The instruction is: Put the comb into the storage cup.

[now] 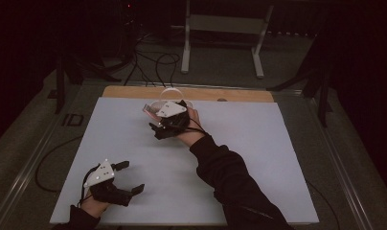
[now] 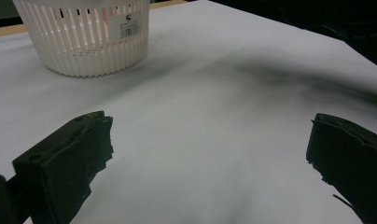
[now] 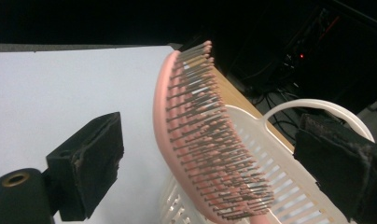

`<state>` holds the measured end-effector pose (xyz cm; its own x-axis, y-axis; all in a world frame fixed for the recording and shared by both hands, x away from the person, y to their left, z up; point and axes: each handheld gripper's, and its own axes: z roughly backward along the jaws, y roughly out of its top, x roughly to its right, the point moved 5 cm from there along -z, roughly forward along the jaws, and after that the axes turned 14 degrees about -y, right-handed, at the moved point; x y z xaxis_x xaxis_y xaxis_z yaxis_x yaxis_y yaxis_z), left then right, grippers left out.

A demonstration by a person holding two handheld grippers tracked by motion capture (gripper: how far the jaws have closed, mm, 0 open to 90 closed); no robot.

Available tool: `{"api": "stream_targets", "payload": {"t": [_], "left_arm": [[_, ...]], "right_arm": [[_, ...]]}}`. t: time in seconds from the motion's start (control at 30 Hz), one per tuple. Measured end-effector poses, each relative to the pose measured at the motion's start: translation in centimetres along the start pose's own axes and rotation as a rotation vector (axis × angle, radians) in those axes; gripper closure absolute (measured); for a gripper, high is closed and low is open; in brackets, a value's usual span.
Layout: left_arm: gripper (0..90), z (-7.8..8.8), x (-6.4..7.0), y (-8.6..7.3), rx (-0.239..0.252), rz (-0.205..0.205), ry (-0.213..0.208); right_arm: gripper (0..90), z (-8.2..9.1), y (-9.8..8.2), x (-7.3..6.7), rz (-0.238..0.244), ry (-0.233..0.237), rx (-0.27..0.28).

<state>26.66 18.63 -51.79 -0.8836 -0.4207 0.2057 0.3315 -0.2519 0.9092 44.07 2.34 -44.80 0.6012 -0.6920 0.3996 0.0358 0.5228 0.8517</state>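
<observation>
Black right gripper point(image 3: 210, 154) jaws spread wide around a pink hairbrush point(image 3: 205, 135), apparently resting upright in the white basket point(image 3: 289, 186) at the worktop's far edge; withdraw straight back. Left gripper point(image 1: 129, 177) open, empty.

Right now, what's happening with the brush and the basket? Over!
Both tools open: left tool idle, right tool around the brush, not squeezing. Brush stands in the basket. Nothing in the way.

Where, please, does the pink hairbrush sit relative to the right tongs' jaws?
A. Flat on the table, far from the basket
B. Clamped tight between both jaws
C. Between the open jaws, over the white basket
C: in the right gripper view the pink hairbrush stands between the right tongs' spread jaws, touching neither, above the white basket.
</observation>
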Motion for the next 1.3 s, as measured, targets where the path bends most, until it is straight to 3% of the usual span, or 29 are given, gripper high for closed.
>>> {"api": "stream_targets", "payload": {"t": [0.13,0.27,1.3], "left_arm": [[0.0,0.1,0.0,-0.1,-0.005,-0.004,0.006],[0.0,0.2,0.0,-0.1,0.001,-0.003,0.009],[0.0,0.1,0.0,0.0,-0.001,-0.003,0.015]], "right_arm": [[8.7,0.1,-0.1,0.4,-0.021,0.004,-0.016],[8.7,0.5,-0.2,1.4,-0.091,0.022,-0.036],[8.8,4.5,-3.2,5.3,-0.187,0.033,-0.074]]}}
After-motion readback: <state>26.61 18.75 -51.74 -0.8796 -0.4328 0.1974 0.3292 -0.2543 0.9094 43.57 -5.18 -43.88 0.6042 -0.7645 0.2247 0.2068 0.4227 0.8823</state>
